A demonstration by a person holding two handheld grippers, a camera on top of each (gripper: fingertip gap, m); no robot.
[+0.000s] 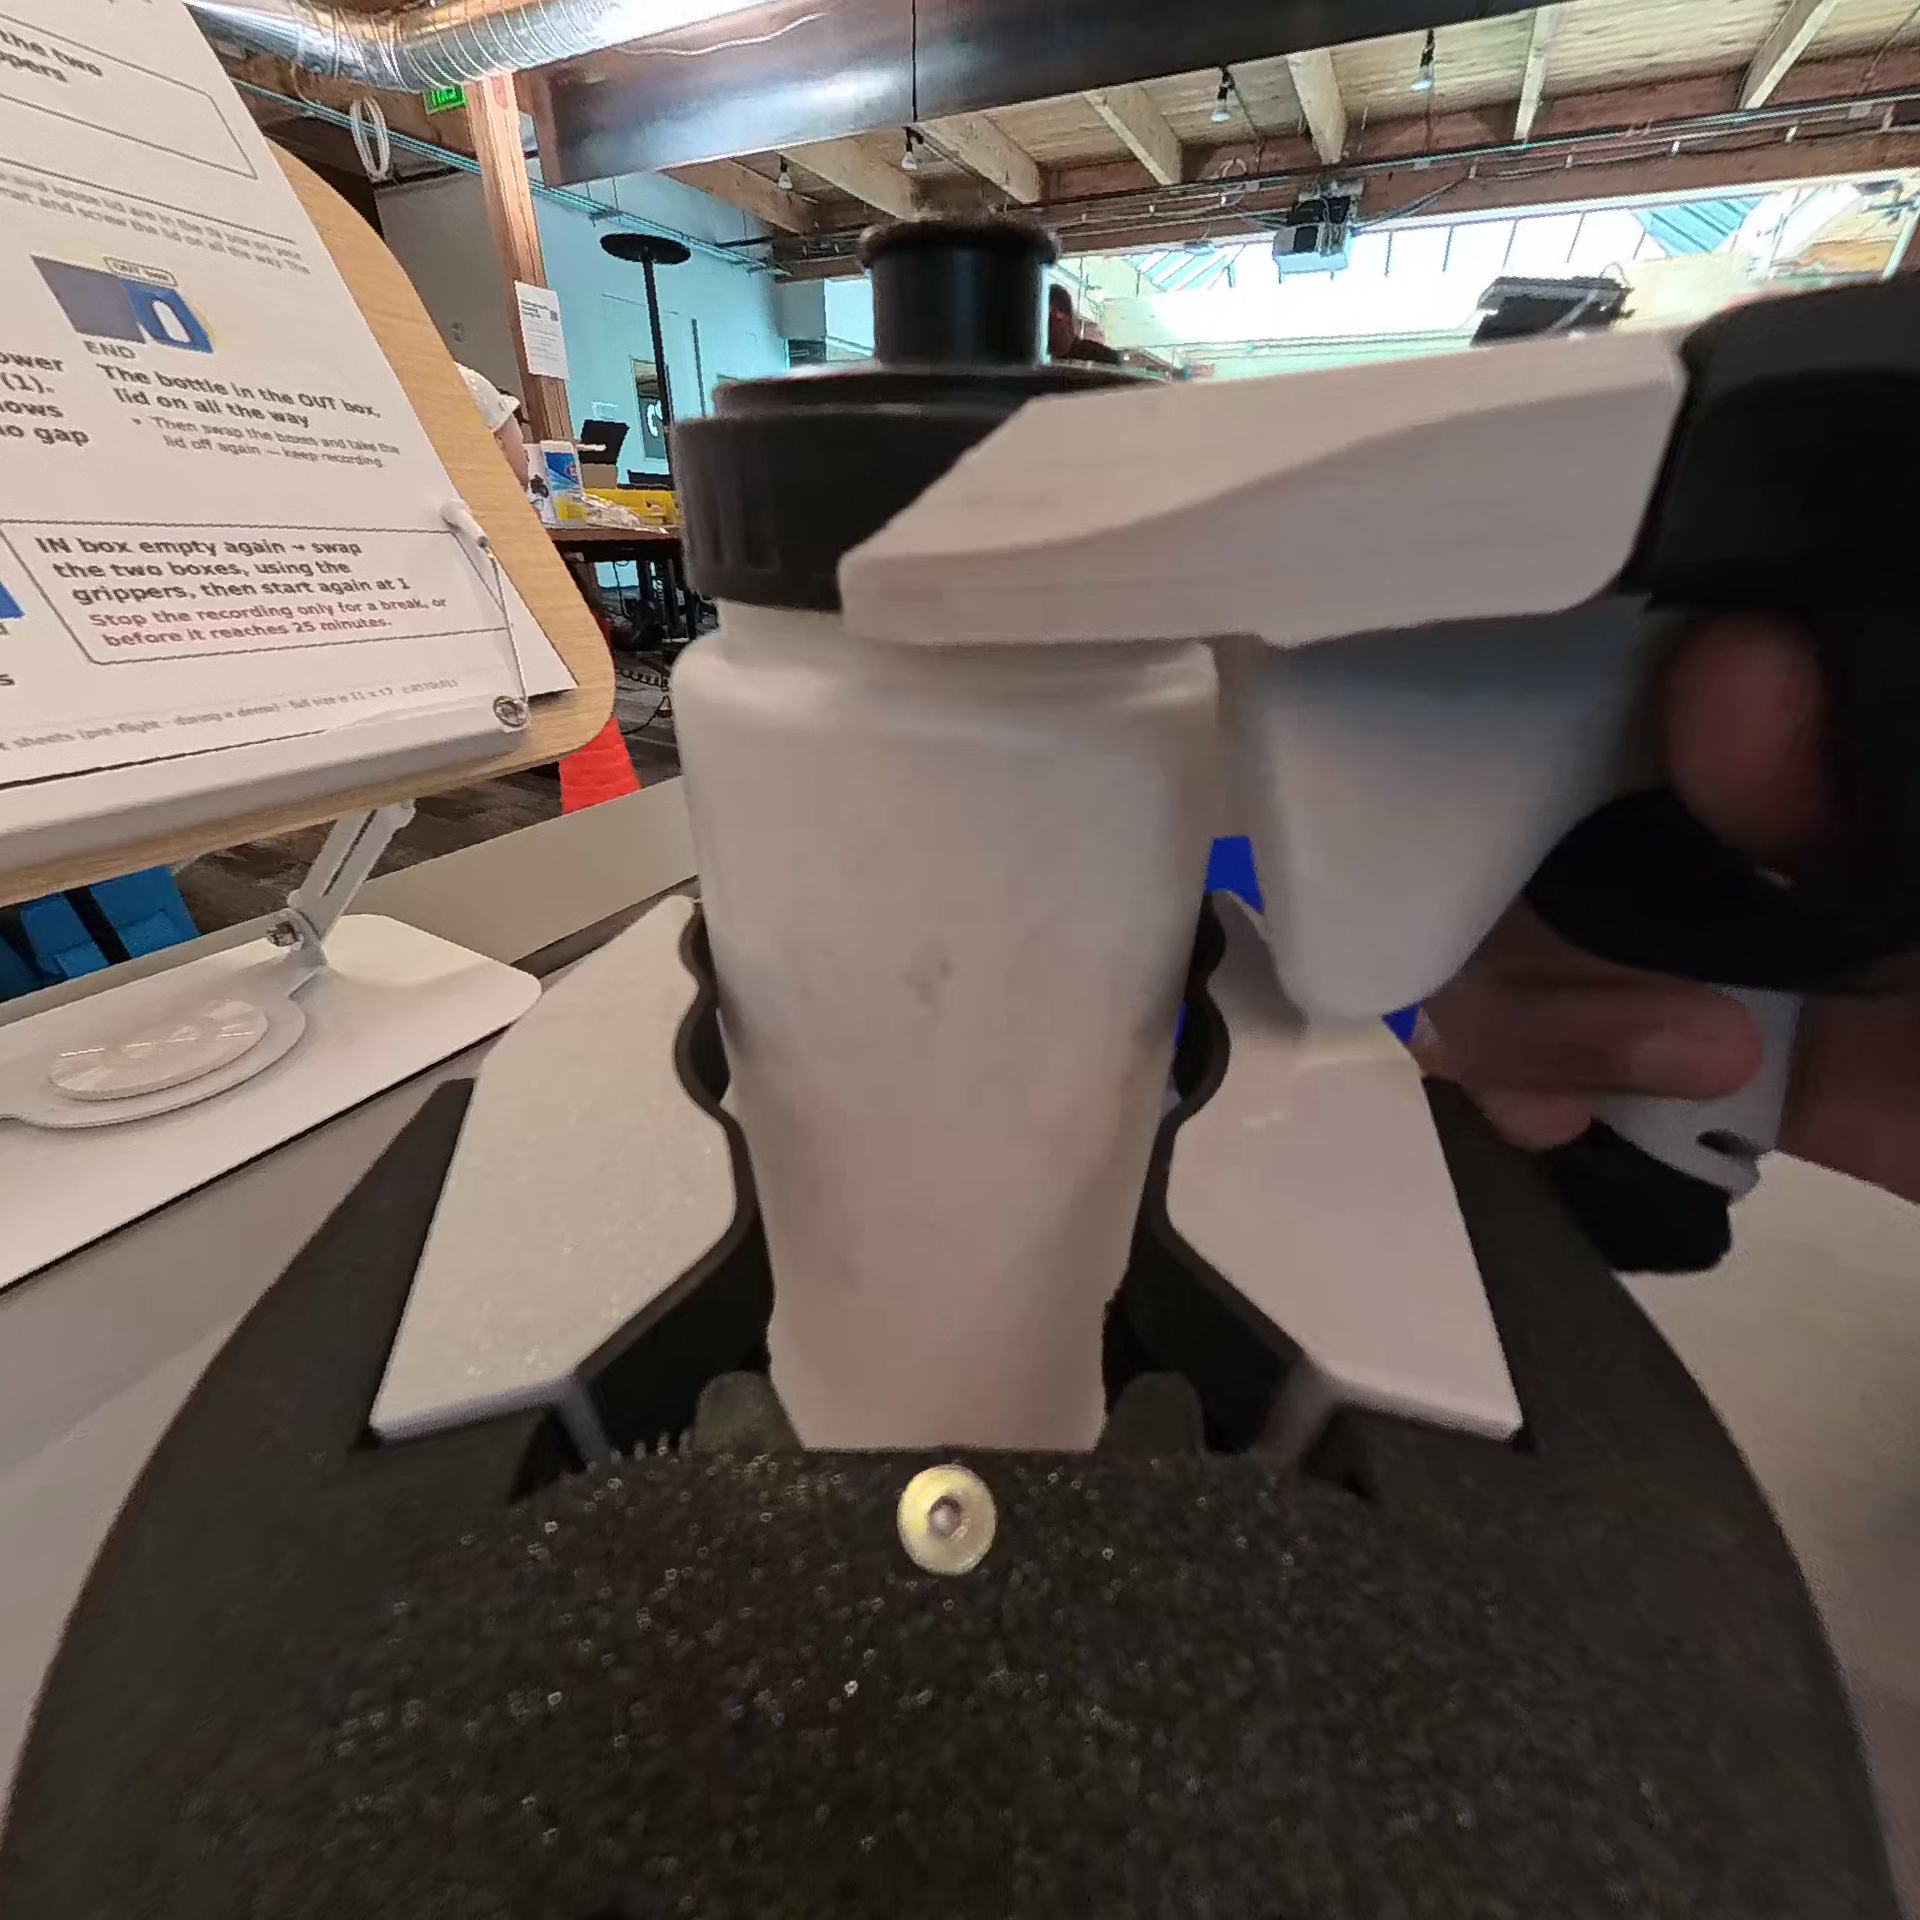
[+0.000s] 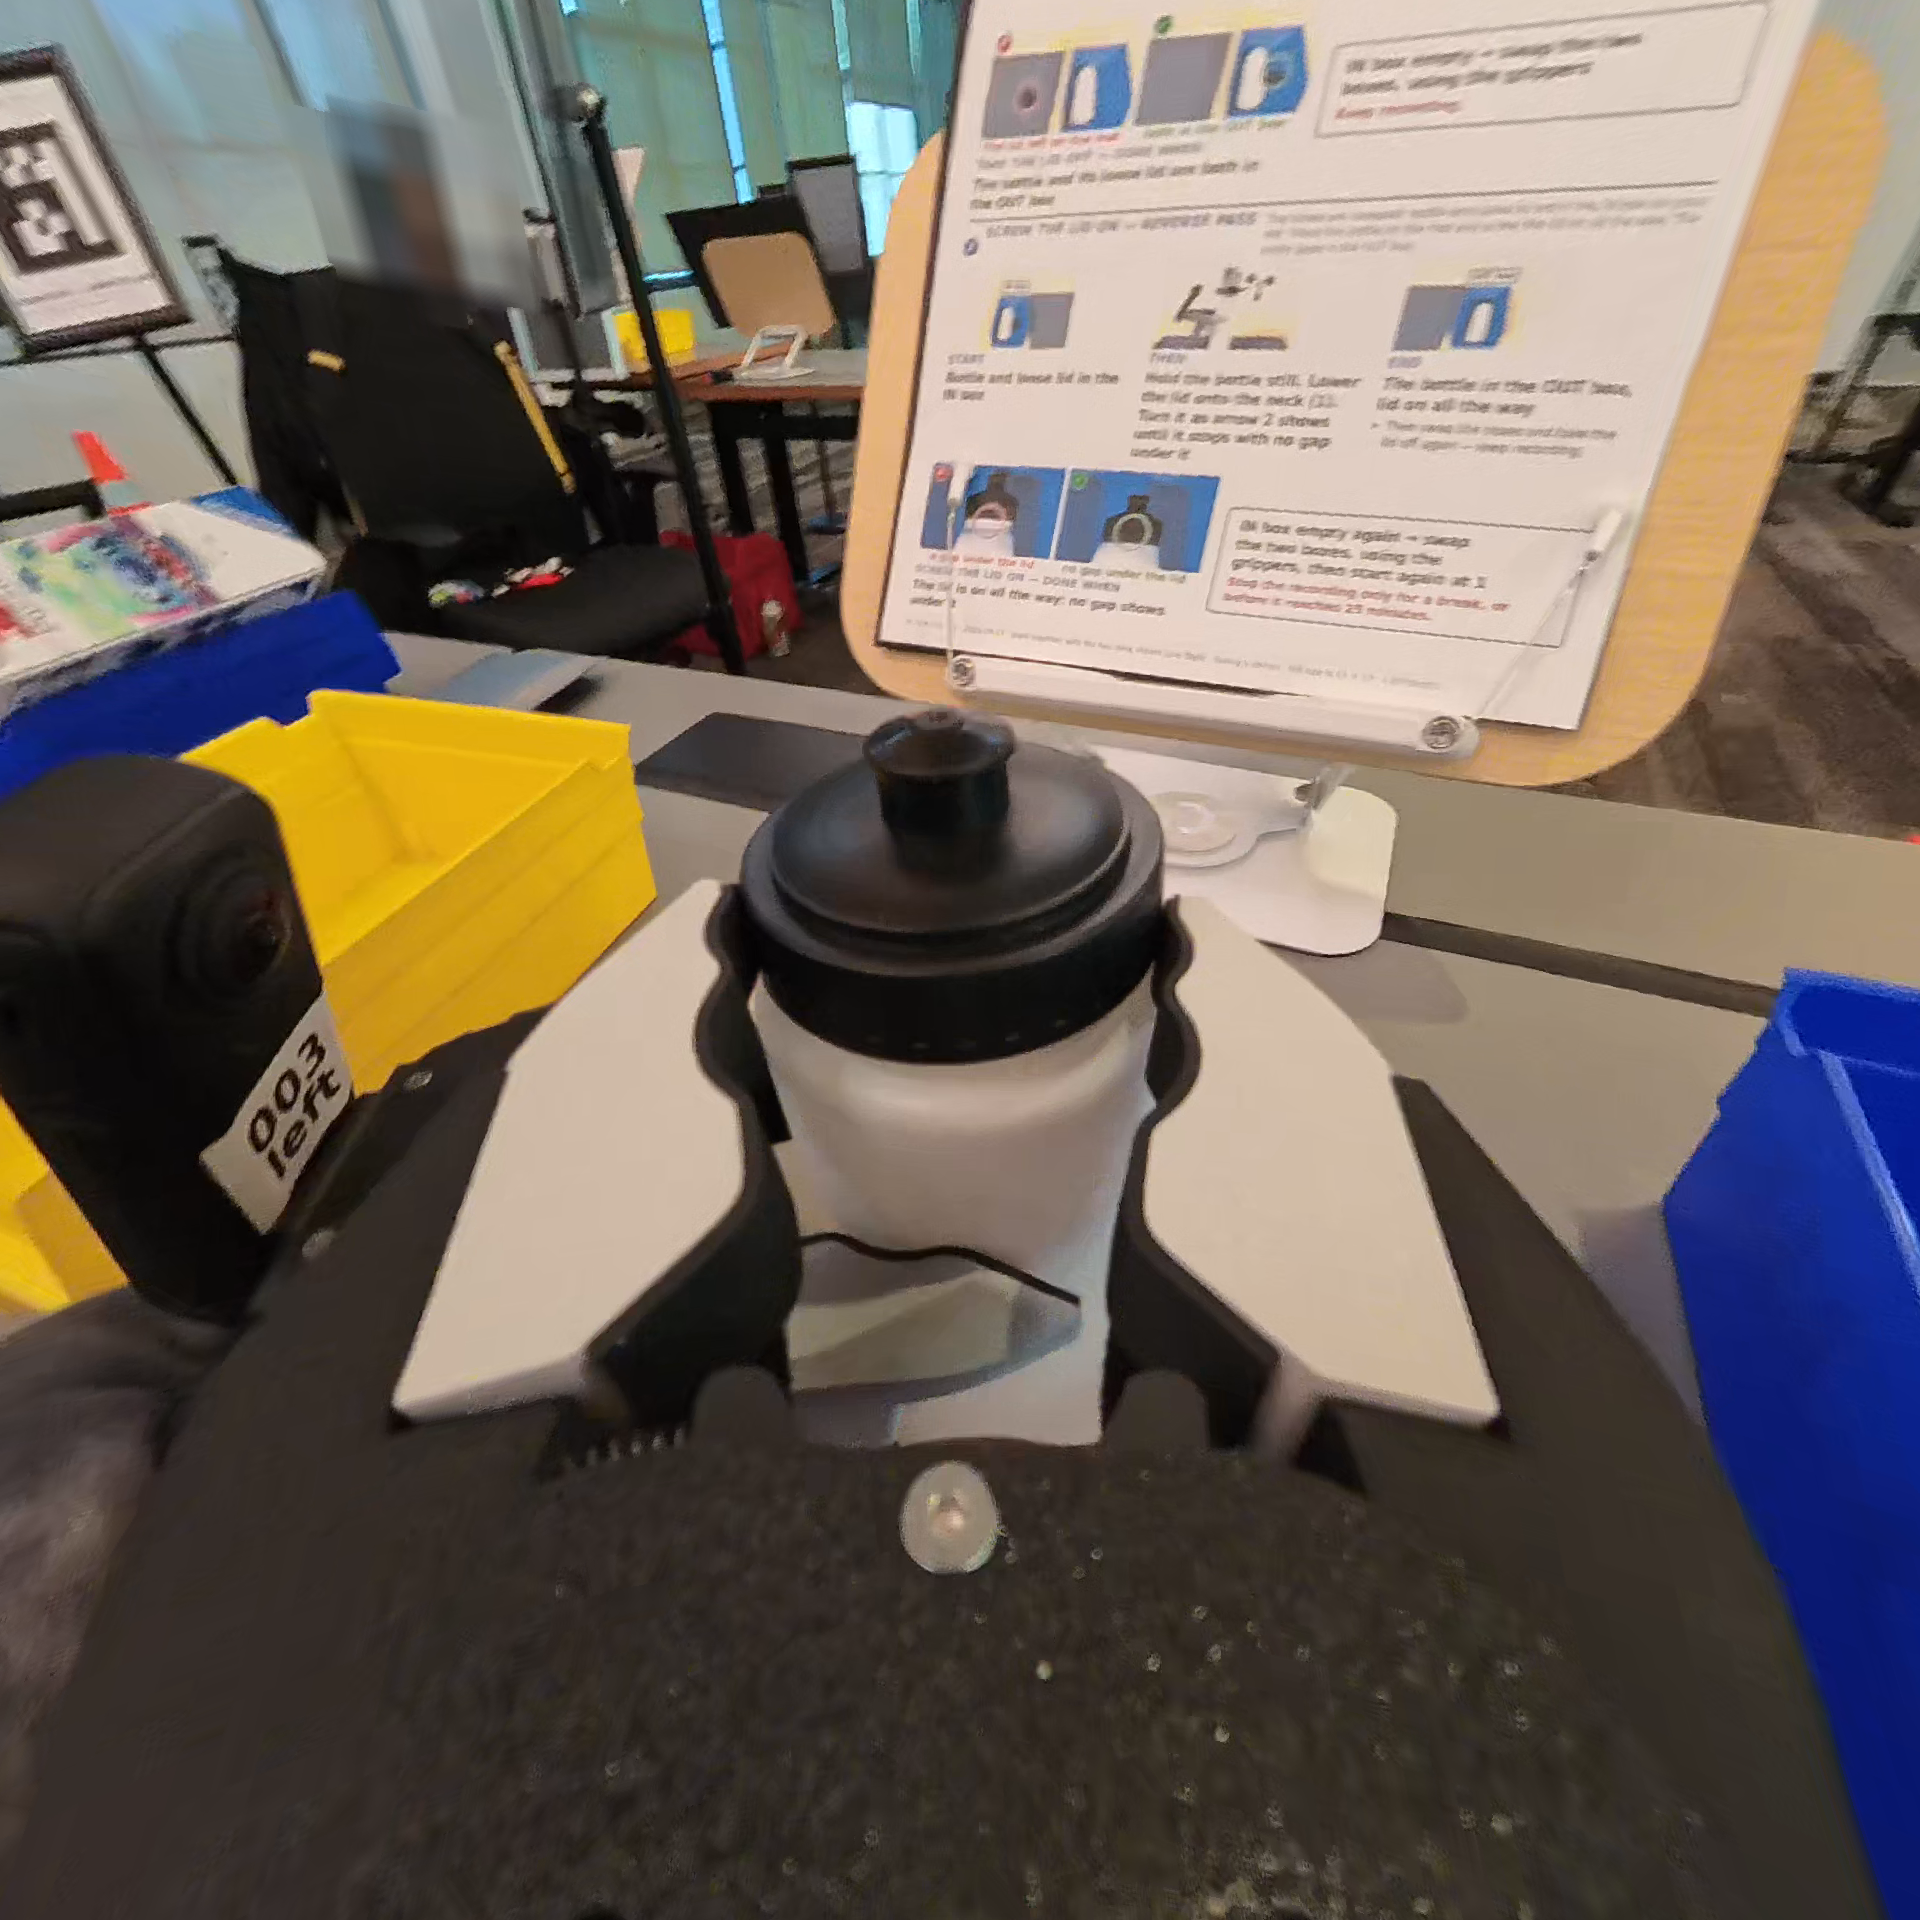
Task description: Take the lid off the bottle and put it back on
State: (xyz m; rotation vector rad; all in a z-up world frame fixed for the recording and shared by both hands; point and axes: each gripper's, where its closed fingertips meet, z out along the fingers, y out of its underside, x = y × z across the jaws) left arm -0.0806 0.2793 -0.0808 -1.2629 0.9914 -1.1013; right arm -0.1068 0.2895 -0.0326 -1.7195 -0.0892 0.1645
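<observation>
Bottle (image 1: 935, 987) stood upright on table (image 2: 1558, 997) | left gripper (image 1: 951, 1060) clamped its body | right gripper (image 2: 951, 966) clamped black lid (image 2: 951, 914) | looked light, smooth, squeezable; ribbed lid rim gave best purchase

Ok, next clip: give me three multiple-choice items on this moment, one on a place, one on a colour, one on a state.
1. Where does the left gripper hold the bottle?
A. on its white body
B. on the black spout
C. on its underside

2. What colour is the bin left of the bottle in the right wrist view?
A. green
B. yellow
C. red

3. Where is the lid?
A. lying on the table
B. seated on the bottle
C. inside a box

Key: 1 A, its fingers clamp the white body below the lid; 2 B, the bin beside the bottle is plainly yellow; 3 B, the black lid sits on the neck, with the right gripper closed around it.
</observation>
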